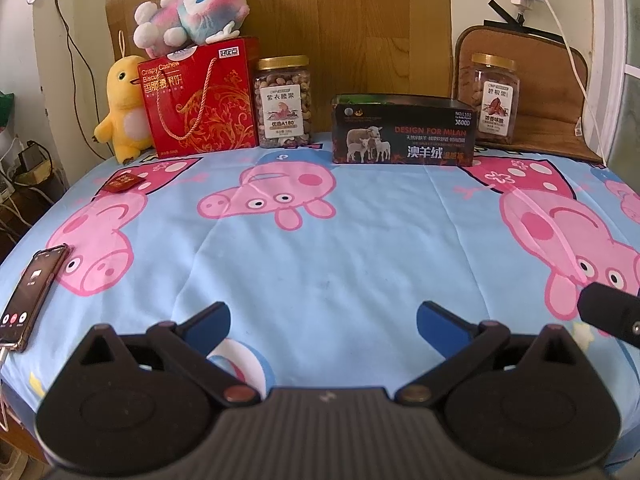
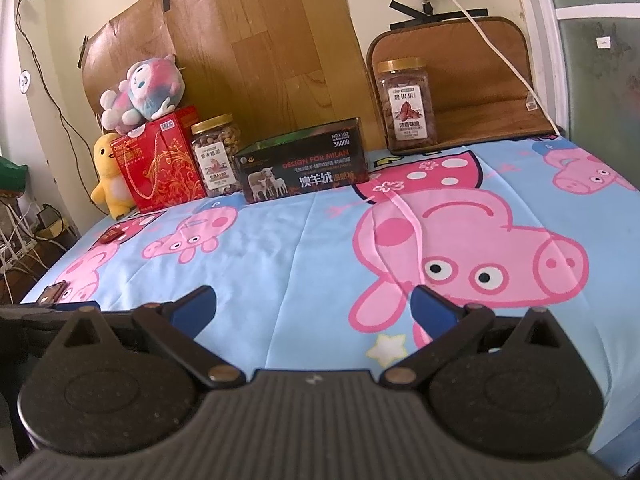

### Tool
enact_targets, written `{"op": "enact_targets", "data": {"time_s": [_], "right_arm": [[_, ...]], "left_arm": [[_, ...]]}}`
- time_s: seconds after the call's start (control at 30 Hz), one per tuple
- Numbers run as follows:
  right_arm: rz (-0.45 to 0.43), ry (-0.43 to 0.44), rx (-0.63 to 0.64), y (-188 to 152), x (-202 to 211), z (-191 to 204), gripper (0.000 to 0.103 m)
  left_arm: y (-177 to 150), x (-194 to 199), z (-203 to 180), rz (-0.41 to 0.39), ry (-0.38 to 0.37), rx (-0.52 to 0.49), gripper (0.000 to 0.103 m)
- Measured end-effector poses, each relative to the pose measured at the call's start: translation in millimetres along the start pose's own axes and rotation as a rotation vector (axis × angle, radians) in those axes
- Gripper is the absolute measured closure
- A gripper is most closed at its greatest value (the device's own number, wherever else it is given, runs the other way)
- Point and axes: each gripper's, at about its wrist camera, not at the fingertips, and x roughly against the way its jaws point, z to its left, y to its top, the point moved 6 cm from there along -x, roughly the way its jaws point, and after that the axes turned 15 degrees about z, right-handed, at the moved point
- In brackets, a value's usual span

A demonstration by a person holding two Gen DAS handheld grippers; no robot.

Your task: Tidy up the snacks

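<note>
Grippers come first: the left gripper (image 1: pixel 323 322) and right gripper (image 2: pixel 314 306) hover with jaws spread wide, holding nothing, over the pig-print sheet (image 1: pixel 360 248). Farther back, a small red packet (image 1: pixel 123 182) lies left. Against the wall stand a red biscuit box (image 1: pixel 200 100), two nut jars (image 1: pixel 284 104) (image 1: pixel 494 98) and a black box (image 1: pixel 404 130) between them.
</note>
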Motion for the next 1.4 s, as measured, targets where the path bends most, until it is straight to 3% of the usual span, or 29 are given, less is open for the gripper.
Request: {"op": "enact_targets", "data": {"time_s": [1.4], "right_arm": [[0.006,0.005,-0.012,-2.3,-1.1,-1.3,0.0]], "left_arm": [[-5.7,-6.4,-5.2,0.015,-0.002,-0.007,0.0]]}}
